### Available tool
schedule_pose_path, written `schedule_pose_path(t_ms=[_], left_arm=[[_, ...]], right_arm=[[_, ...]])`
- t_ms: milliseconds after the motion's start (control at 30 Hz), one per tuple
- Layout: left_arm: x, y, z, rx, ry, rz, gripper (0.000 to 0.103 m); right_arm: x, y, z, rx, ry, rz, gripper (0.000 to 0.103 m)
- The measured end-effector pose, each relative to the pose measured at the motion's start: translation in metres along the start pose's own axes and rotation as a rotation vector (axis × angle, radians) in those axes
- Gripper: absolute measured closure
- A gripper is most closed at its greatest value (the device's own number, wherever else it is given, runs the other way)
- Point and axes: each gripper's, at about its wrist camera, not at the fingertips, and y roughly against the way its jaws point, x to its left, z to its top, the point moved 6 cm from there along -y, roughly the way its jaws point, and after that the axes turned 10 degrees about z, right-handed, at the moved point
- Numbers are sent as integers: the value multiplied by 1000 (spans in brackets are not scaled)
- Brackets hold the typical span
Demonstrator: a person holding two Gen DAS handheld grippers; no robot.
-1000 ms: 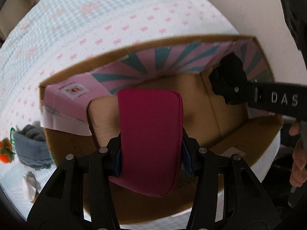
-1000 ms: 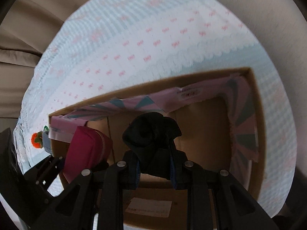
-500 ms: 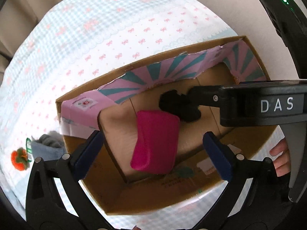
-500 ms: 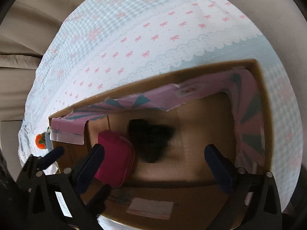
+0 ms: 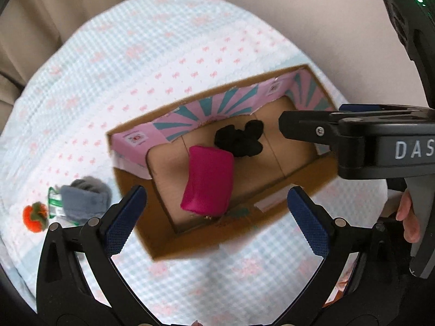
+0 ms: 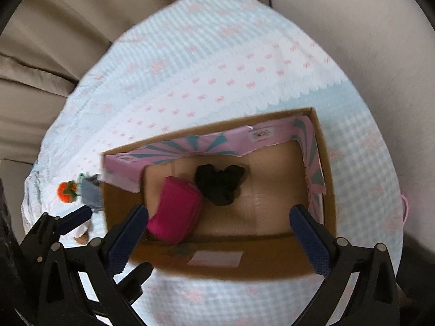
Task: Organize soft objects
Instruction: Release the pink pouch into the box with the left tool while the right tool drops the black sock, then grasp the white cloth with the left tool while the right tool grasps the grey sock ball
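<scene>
A magenta soft pouch (image 5: 208, 180) and a black bundle of cloth (image 5: 239, 140) lie inside an open cardboard box (image 5: 217, 231) with pink and teal flaps. Both show in the right wrist view too, the pouch (image 6: 176, 213) left of the black cloth (image 6: 218, 184) in the box (image 6: 223, 266). My left gripper (image 5: 214, 221) is open and empty, raised above the box's near side. My right gripper (image 6: 217, 235) is open and empty above the box; its body (image 5: 367, 146) shows in the left wrist view at right.
The box stands on a light blue checked cloth with pink bows (image 5: 163, 62). Left of the box lie a grey soft item (image 5: 84, 198), a green-and-white packet (image 5: 54, 203) and a small orange plush (image 5: 35, 216). Beige cushions (image 6: 54, 40) rise behind.
Both grippers opened and let go: the magenta pouch and the black cloth dropped into the box. Both grippers then rose up and back from the box.
</scene>
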Motion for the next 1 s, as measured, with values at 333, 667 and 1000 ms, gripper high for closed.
schedule_pose_path(t_ms=[333,667,1000], left_arm=[[28,107,-15,-166,55,6,0],[88,219,-75,-347,107,52,0],[171,287,-142,-482,143,69,0]], right_arm=[[63,115,-31,-244,88,-54,0],[151,199,-102,-428,278,-220,0],[224,218,-173,-567,241,-280,0]])
